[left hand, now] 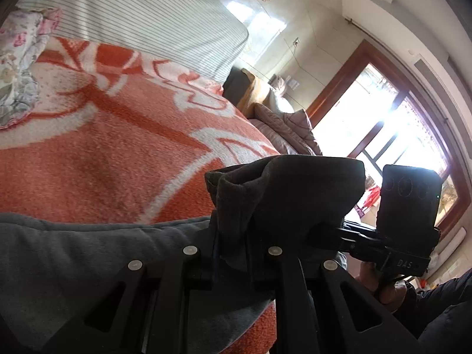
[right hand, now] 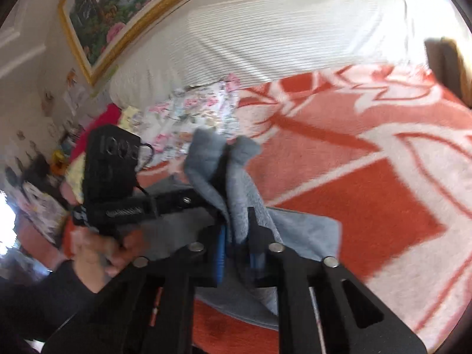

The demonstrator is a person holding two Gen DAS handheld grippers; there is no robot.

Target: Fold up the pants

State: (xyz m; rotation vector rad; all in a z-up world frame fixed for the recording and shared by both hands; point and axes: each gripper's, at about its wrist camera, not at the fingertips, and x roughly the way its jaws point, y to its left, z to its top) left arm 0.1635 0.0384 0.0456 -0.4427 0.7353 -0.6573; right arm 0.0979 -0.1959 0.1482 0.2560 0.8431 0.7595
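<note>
Grey fleece pants (left hand: 73,250) lie on an orange-and-white blanket (left hand: 103,153) on a bed. My left gripper (left hand: 233,253) is shut on a bunched edge of the pants, which stands up over its fingers. My right gripper (right hand: 239,236) is shut on another edge of the same pants (right hand: 301,233), the cloth draped up between its blue-padded fingers. Each gripper shows in the other's view: the right one at the right of the left wrist view (left hand: 348,239), the left one at the left of the right wrist view (right hand: 191,197). The two are close together.
A white striped cover (right hand: 280,29) lies at the back of the bed. A floral cloth (right hand: 191,112) is bunched beside it. A gold-framed picture (right hand: 118,8) hangs on the wall. A bright window (left hand: 398,135) and a pink quilt (left hand: 283,124) lie beyond the bed edge.
</note>
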